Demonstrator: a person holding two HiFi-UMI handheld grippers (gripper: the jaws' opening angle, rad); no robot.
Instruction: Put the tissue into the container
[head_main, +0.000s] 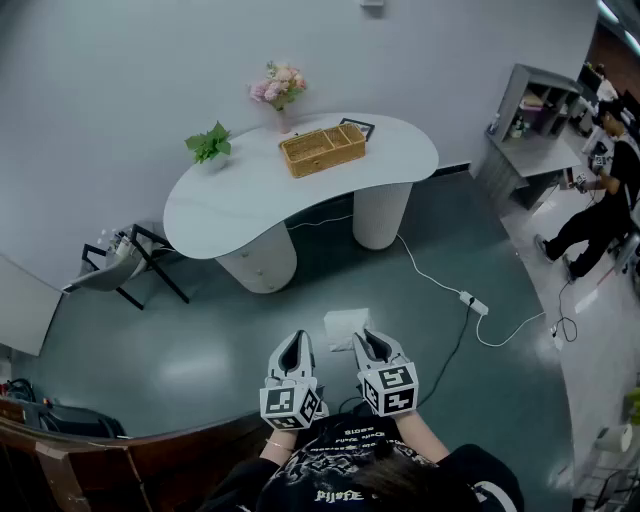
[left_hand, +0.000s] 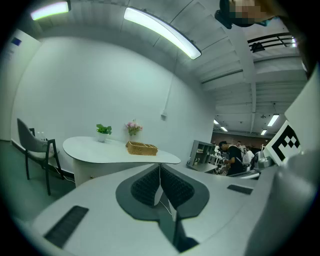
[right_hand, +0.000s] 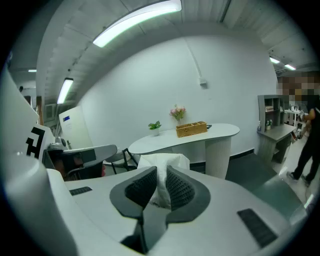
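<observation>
As the right tool (right_hand: 160, 175) clamps it, tissue (right_hand: 165, 160) between jaws, bunched ahead

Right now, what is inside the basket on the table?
From above, the basket shows only its woven bottom and dividers, nothing lying in it. Seen from the side in both gripper views, its wall covers the inside.

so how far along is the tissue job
Done: the white paper tissue is gripped between the right gripper jaws, off the floor.
In hand: it is held in front of the person, well short of the white curved table. The left gripper is shut and empty.
Left: reach the table and drop the tissue into the rectangular woven wicker basket on top.
</observation>
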